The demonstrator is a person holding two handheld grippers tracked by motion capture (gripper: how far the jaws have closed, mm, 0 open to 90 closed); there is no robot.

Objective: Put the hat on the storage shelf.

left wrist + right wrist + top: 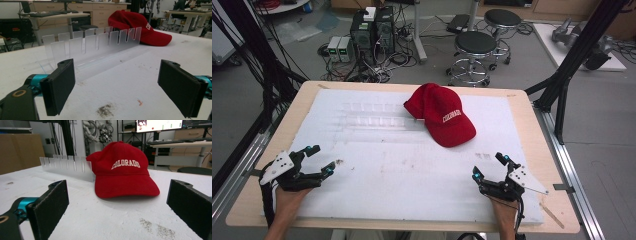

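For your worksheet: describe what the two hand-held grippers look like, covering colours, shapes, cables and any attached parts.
Both the left gripper and the right gripper have a black frame with teal joints near the jaws. Each carries a grey three-cornered plate dotted with small dark marks. The pads are flat, black, rectangular blocks with a matte surface. A black cable trails back along each forearm. No sleeves are visible.

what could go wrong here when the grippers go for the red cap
The red cap lies against the end of the clear slotted rack, so lifting or dragging it might knock the light rack over. Both the left gripper and right gripper are open and far off; soft fabric may fold or slip in the jaws.
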